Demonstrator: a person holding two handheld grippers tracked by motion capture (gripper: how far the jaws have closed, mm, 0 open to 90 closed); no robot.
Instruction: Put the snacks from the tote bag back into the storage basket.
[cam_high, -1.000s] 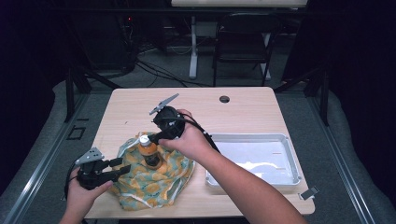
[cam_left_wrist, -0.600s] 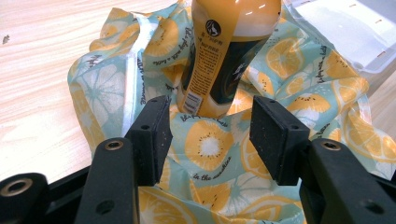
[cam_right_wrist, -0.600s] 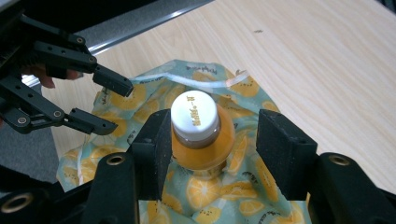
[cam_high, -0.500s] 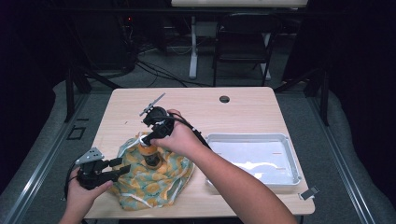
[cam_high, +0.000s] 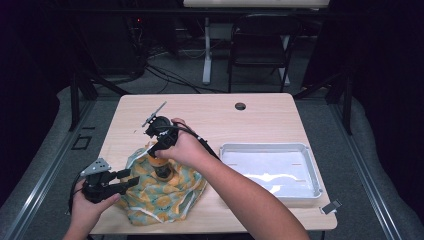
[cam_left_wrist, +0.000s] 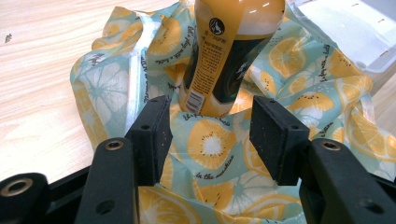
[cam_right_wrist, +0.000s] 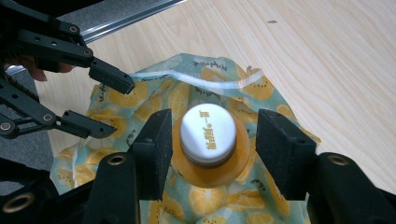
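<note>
The left gripper lies low and near level at the table's near left corner, held in the left hand, jaws parted and pointing right. The right gripper points steeply down, held from above by the right hand, jaws spread wide. The right forearm crosses diagonally from the bottom edge.

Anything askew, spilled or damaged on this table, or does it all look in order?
Nothing is spilled or broken. The one oddity: the orange juice bottle stands upright on a crumpled lemon-print cloth rather than on bare wood, its white cap on. The right gripper is open around its neck; the left gripper is open over the cloth.
</note>
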